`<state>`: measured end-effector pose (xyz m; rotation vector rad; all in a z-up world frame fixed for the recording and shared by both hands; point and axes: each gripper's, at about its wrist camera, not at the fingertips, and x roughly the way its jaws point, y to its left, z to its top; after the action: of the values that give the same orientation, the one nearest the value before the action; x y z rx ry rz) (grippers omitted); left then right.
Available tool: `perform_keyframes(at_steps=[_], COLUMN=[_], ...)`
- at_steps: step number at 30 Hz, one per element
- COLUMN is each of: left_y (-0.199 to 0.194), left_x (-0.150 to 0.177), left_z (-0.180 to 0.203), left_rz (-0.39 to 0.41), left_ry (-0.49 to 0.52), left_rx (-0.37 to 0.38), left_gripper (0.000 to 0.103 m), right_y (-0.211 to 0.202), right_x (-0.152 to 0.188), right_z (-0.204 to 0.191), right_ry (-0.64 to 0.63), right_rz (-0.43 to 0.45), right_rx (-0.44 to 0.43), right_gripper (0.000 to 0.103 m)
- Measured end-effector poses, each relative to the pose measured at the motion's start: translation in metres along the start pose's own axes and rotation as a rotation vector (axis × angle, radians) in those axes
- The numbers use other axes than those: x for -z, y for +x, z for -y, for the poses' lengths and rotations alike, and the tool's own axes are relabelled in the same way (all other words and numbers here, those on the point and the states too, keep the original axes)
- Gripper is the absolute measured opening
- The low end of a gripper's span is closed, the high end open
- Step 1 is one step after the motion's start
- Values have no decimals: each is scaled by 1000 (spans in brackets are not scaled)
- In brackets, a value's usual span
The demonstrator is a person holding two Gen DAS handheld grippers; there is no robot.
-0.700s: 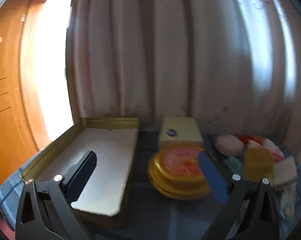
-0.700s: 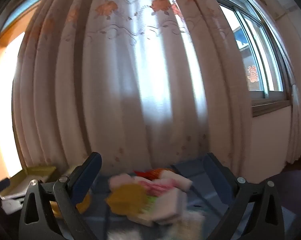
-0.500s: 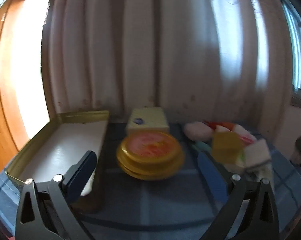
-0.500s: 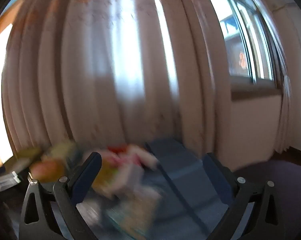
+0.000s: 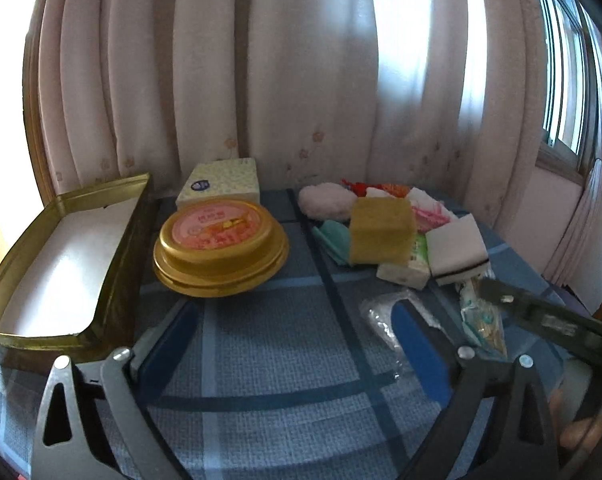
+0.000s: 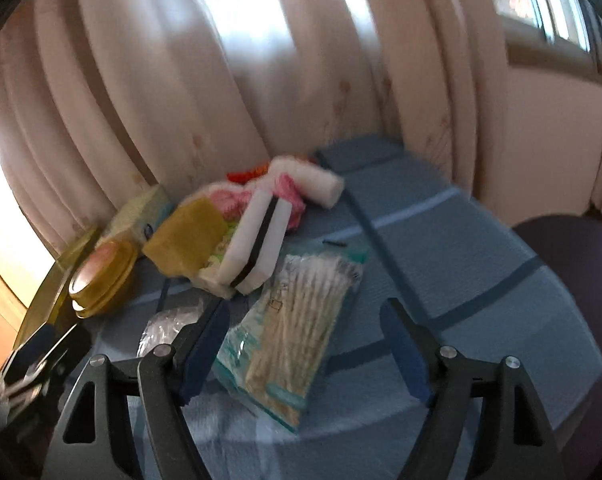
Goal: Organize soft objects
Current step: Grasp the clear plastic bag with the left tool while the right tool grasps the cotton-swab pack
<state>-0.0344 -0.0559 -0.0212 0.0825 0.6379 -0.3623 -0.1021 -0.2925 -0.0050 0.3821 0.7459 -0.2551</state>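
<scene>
Nothing sorted yet: gold tin point(image 5: 67, 256) at my 9 o'clock sits bare, soft pile point(image 5: 385, 232) at 1 untouched. Left gripper point(image 5: 297, 350) and right gripper point(image 6: 305, 350) jaws both spread, holding nothing.

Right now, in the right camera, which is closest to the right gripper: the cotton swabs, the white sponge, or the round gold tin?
From the right gripper:
1. Cotton swabs, between its fingers.
2. White sponge, behind them.
3. Round gold tin, far left.

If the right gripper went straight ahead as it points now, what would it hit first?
Most likely the packet of cotton swabs, lying between the open right gripper fingers; depth is uncertain.
</scene>
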Motion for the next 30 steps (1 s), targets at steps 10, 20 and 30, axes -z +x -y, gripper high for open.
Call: perform_keyframes(at_steps=[10,20,30], left_y=[11,33,69], left_x=[-1,-7,5], left_z=[10,50,74], left_rz=[-22,-117,-209], left_ry=[11,29,68], left_rx=[48,170,113], left_gripper=[98,88,52], right_y=[24,-37,-66], right_x=[3,19,17], right_z=[-19,22,27], right_ry=[-156,-133,-162], right_rz=[-82,79,210], right_rx=[61,44,56], right_gripper=[38,36,36])
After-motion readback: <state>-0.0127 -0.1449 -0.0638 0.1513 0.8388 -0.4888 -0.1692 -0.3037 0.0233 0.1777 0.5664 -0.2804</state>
